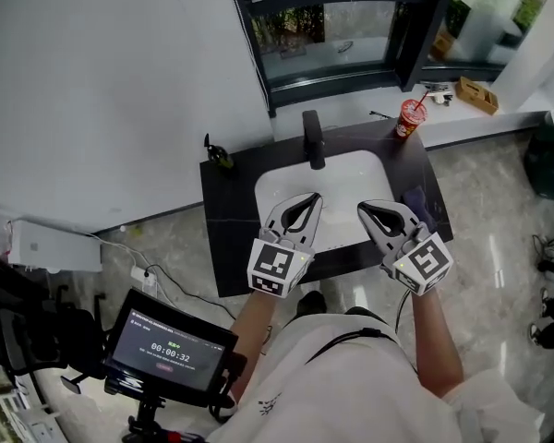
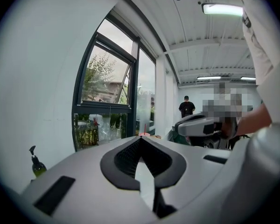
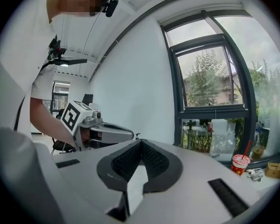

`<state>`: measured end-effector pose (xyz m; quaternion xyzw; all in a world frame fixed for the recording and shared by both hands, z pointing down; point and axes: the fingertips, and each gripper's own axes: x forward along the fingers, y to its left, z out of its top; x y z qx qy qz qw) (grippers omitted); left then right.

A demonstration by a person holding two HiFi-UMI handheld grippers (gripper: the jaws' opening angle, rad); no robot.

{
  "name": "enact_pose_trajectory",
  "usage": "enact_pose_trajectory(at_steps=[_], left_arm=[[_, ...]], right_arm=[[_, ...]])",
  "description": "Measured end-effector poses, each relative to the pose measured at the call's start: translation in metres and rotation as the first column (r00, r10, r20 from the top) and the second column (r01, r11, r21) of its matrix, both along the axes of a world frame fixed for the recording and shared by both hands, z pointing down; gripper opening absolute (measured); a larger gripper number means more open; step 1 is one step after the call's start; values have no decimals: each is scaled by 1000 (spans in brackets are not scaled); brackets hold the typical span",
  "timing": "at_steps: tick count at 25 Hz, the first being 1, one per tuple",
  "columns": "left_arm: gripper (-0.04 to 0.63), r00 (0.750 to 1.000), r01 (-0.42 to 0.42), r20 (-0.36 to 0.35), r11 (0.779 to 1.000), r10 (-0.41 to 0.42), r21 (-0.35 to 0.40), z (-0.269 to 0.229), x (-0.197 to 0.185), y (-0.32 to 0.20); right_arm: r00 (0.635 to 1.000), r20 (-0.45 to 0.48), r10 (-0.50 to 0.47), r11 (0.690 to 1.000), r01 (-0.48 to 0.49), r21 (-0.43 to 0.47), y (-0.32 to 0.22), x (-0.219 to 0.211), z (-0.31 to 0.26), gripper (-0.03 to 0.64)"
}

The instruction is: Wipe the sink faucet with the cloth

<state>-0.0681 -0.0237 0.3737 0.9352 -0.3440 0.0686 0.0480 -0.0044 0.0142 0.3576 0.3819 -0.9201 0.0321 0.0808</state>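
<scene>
- The left hand-held grey gripper (image 1: pixel 310 198) has its jaws fully together, with nothing between them.
- The right hand-held grey gripper (image 1: pixel 363 207) is likewise closed tight and empty.
- Both grippers hang side by side, apart from each other, over the white rectangular basin (image 1: pixel 342 175), which is set in a black countertop (image 1: pixel 229 220).
- The black upright faucet (image 1: pixel 313 139) stands at the basin's 12 o'clock edge, clear of both grippers.
- A dark cloth (image 1: pixel 418 201) lies on the countertop at the basin's 3 o'clock, just beside the right gripper; its detail is unclear.
- A red lidded cup (image 1: pixel 411 118) stands at 1 o'clock.
- A dark pump bottle (image 1: pixel 220 155) stands at 10 o'clock.
</scene>
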Motion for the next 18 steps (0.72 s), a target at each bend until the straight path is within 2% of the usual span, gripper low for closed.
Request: enact_pose_trajectory(at_steps=[4,9,13,18], left_arm=[[-5,1000,22,10,1000,-22,20,-9,8,38],[-5,997,73,-4,997,-73,36,-14,28,113],[-5,994,110,-15,994,-109,17,-4,41,186],[-5,989,145,7,989,-145,0,2,52,268]], right_arm=[[1000,14,-23,1000,23,12,41,10,-3,5],[997,28,-75,996,74,39,118,24,-4,5],[994,35,-105,993,103,50,188,38,2,5],[990,49,-133,991,131,42,263,57,3,5]])
